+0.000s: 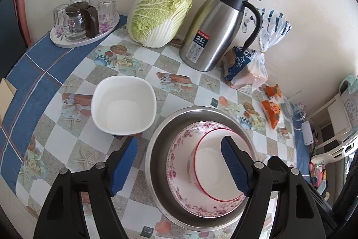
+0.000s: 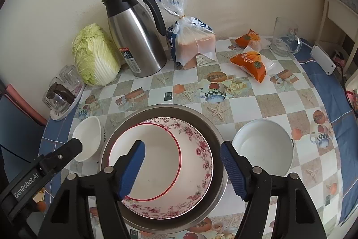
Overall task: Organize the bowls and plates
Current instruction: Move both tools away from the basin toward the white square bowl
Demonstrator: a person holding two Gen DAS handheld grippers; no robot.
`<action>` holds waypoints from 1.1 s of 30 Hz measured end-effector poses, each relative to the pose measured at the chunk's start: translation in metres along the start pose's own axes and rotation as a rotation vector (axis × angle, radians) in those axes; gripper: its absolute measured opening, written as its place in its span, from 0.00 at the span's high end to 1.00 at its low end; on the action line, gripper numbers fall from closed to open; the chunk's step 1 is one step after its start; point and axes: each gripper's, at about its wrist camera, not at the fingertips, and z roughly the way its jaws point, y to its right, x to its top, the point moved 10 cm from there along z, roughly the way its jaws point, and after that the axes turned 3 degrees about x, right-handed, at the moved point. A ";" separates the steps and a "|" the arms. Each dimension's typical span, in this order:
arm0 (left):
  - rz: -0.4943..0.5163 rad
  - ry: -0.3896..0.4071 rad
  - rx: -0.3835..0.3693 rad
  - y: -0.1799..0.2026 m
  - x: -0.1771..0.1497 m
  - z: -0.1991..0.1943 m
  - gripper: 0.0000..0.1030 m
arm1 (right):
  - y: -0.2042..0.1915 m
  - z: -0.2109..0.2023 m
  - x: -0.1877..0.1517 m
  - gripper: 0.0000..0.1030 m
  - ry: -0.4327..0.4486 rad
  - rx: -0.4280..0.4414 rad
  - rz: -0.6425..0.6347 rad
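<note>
A small bowl (image 2: 143, 162) sits in a floral bowl (image 2: 201, 149) inside a steel basin (image 2: 214, 127), a square bowl (image 2: 88, 138) left, a pot (image 2: 261, 145) right, a jug (image 2: 136, 37) far behind.

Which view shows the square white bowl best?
The left wrist view: the square white bowl sits whole and unblocked on the table, left of the steel bowl, its empty inside plain to see. In the right wrist view the same bowl is squeezed at the left, partly hidden by the left gripper and the steel bowl's rim.
</note>
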 end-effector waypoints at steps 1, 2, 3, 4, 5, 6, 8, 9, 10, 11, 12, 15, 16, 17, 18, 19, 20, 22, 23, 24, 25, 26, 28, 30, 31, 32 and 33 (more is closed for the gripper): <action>0.004 -0.002 0.016 -0.002 -0.001 0.002 0.16 | 0.000 0.001 0.000 0.24 -0.003 0.000 -0.001; 0.008 -0.005 0.029 -0.004 -0.002 0.003 0.13 | 0.000 0.002 -0.001 0.21 -0.005 0.000 -0.002; 0.008 -0.009 0.038 -0.005 -0.002 0.005 0.13 | 0.000 0.003 -0.002 0.15 -0.007 0.000 -0.002; 0.005 -0.013 0.046 -0.007 -0.003 0.006 0.13 | 0.000 0.004 -0.002 0.12 -0.010 -0.001 -0.004; 0.000 -0.015 0.049 -0.009 -0.003 0.007 0.13 | -0.001 0.005 -0.003 0.08 -0.011 -0.001 -0.005; -0.008 -0.015 0.049 -0.011 -0.004 0.008 0.13 | -0.001 0.005 -0.003 0.05 -0.011 -0.003 -0.005; -0.027 -0.016 0.055 -0.016 -0.004 0.010 0.11 | -0.002 0.006 -0.004 0.01 -0.009 -0.005 -0.005; -0.034 -0.013 0.064 -0.019 -0.004 0.009 0.09 | -0.002 0.006 -0.004 0.00 -0.009 -0.006 -0.006; -0.038 -0.009 0.075 -0.022 -0.003 0.009 0.08 | -0.002 0.006 -0.004 0.00 -0.009 -0.006 -0.007; -0.041 -0.003 0.086 -0.026 -0.002 0.009 0.08 | -0.002 0.006 -0.004 0.00 -0.005 -0.005 -0.010; -0.043 0.004 0.096 -0.029 0.000 0.008 0.08 | -0.003 0.006 -0.004 0.00 0.000 -0.003 -0.015; -0.063 0.015 0.119 -0.043 0.004 0.007 0.07 | -0.010 0.007 -0.004 0.00 0.011 0.005 -0.039; -0.072 0.016 0.128 -0.048 0.005 0.007 0.07 | -0.012 0.008 -0.005 0.00 0.012 0.010 -0.048; -0.082 0.016 0.139 -0.055 0.006 0.008 0.07 | -0.016 0.009 -0.006 0.00 0.011 0.012 -0.058; -0.091 0.018 0.153 -0.061 0.007 0.007 0.07 | -0.019 0.010 -0.008 0.00 0.009 0.013 -0.067; -0.098 0.021 0.169 -0.068 0.008 0.007 0.07 | -0.022 0.012 -0.009 0.00 0.006 0.013 -0.076; -0.104 0.024 0.184 -0.074 0.010 0.007 0.07 | -0.025 0.014 -0.011 0.00 0.002 0.014 -0.083; -0.111 0.031 0.211 -0.085 0.012 0.005 0.07 | -0.034 0.018 -0.014 0.00 -0.007 0.027 -0.099; -0.114 0.032 0.223 -0.091 0.012 0.005 0.07 | -0.039 0.021 -0.017 0.00 -0.015 0.037 -0.106; -0.118 0.032 0.234 -0.095 0.013 0.005 0.07 | -0.044 0.024 -0.020 0.00 -0.025 0.047 -0.112; -0.123 0.031 0.245 -0.100 0.013 0.005 0.07 | -0.049 0.027 -0.024 0.00 -0.034 0.055 -0.119; -0.130 0.029 0.252 -0.105 0.012 0.006 0.07 | -0.055 0.029 -0.027 0.00 -0.038 0.064 -0.125; -0.151 0.020 0.261 -0.116 0.012 0.007 0.07 | -0.065 0.032 -0.030 0.00 -0.039 0.077 -0.136; -0.170 0.020 0.279 -0.127 0.012 0.007 0.07 | -0.075 0.034 -0.033 0.00 -0.037 0.080 -0.152; -0.177 0.021 0.292 -0.132 0.012 0.006 0.07 | -0.080 0.036 -0.034 0.00 -0.037 0.081 -0.161; -0.182 0.024 0.306 -0.137 0.012 0.005 0.07 | -0.085 0.037 -0.036 0.00 -0.038 0.083 -0.170; -0.186 0.025 0.317 -0.142 0.013 0.005 0.07 | -0.090 0.038 -0.037 0.00 -0.036 0.086 -0.178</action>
